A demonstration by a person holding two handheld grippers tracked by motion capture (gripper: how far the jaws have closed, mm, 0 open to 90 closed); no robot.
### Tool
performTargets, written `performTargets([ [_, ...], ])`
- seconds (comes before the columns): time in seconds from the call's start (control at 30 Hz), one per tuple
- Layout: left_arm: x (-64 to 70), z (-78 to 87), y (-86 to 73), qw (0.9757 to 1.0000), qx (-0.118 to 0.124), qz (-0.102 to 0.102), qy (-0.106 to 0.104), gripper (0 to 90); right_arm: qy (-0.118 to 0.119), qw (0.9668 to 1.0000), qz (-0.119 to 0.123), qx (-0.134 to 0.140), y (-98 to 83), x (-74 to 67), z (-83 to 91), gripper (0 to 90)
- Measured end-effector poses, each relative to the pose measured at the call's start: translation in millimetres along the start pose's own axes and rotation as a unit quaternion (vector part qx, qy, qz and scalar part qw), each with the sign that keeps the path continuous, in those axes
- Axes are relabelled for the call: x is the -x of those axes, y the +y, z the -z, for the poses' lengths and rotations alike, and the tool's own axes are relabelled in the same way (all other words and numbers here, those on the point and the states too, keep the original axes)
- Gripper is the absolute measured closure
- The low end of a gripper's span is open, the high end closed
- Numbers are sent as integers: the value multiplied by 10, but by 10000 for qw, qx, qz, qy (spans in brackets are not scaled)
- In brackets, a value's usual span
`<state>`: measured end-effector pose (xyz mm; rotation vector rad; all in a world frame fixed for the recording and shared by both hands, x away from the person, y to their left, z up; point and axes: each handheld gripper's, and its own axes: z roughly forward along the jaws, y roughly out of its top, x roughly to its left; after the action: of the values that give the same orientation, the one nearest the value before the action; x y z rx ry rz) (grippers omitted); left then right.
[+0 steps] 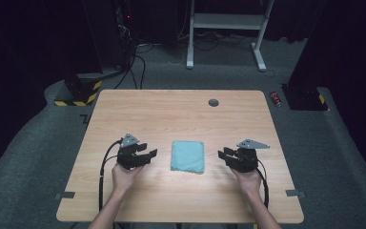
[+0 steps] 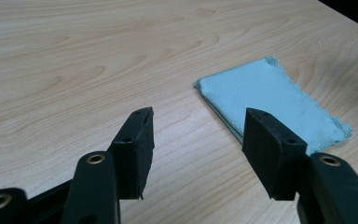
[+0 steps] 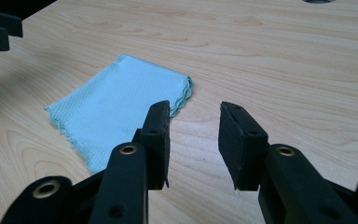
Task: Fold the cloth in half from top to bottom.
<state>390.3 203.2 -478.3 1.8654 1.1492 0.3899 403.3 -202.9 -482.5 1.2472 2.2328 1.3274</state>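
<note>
A folded light-blue cloth (image 1: 188, 156) lies flat on the wooden table (image 1: 181, 114), a little in front of its middle. My left gripper (image 1: 151, 153) is just left of the cloth, jaws open and empty, pointing toward it. The right gripper (image 1: 221, 153) sits just right of the cloth, also open and empty, facing it. In the left gripper view the cloth (image 2: 272, 100) lies ahead and to the right of the gripper (image 2: 196, 140). In the right gripper view the cloth (image 3: 116, 105) lies ahead and to the left of the gripper (image 3: 195, 135), partly behind one black fingertip (image 3: 157, 135).
A round grey grommet (image 1: 213, 102) is set in the table near its far edge. Beyond the table stand a white desk frame (image 1: 228, 28), a yellow-and-black striped base (image 1: 78, 93) with cables, and a red can (image 1: 276, 98) on the carpet.
</note>
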Motion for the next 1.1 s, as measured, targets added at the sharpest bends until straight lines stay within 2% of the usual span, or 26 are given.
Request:
performTargets([
  [0.1,4,20,-23,10000,-13,-31,18,435,1,10000,-34,18,-32,-2,25,638],
  [0.47,2,125,-92,9999,111,73,-34,431,6,9999,-66,76,-121,-18,113,638],
  [0.77,48,146,-205,10000,36,21,5,429,-18,9999,-128,43,-257,-24,156,637],
  [1.1,41,162,-318,10000,-21,74,45,425,-104,9998,-174,-81,-408,-12,174,635],
])
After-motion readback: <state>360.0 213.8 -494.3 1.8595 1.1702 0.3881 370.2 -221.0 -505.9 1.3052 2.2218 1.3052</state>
